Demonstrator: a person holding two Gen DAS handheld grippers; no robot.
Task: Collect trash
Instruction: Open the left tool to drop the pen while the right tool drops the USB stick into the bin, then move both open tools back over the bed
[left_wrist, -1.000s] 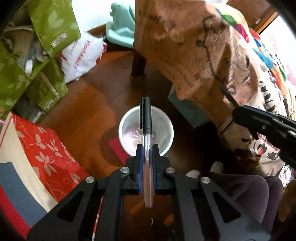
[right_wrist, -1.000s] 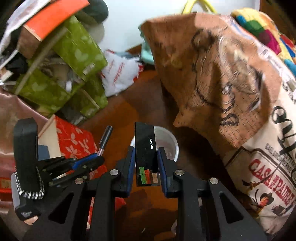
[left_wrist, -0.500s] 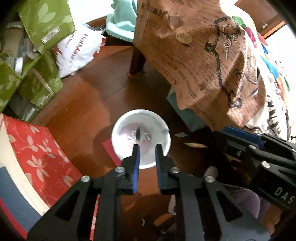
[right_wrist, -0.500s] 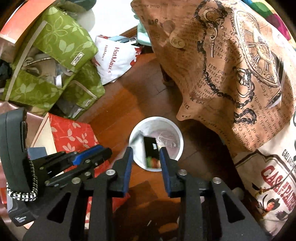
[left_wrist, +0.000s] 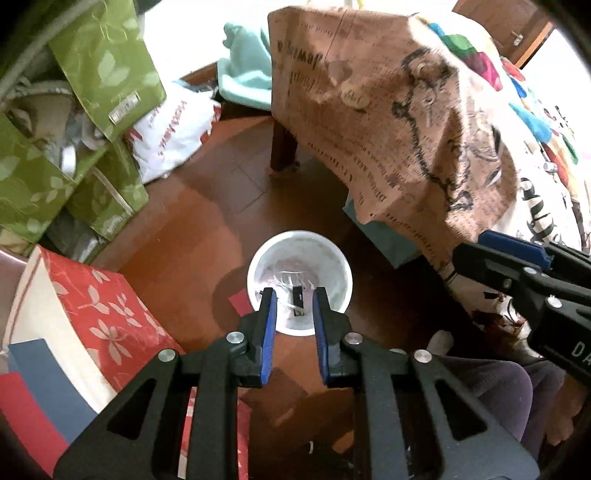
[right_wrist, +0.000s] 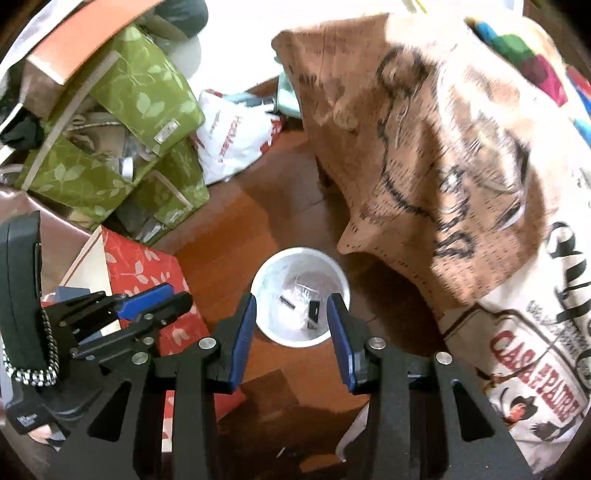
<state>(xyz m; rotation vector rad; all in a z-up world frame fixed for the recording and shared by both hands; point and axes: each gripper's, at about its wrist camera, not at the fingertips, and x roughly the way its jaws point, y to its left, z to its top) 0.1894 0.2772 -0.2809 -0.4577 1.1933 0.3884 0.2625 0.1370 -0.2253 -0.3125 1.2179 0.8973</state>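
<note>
Left wrist view: the left tongs hang released and empty over the round white plastic bin on the wooden floor. A brown printed cloth drapes at 1 o'clock, green leaf-patterned bags crowd 10 o'clock, and a red floral box sits at 8.

Right wrist view: the right tongs gape wide, empty, above the bin, where a small black packet lies. The left tongs are at 9 o'clock.

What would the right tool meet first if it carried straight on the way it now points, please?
Most likely the white trash bin: the right tool, open and empty, points down into its mouth, with nothing visible between. Depth is hard to judge.
</note>
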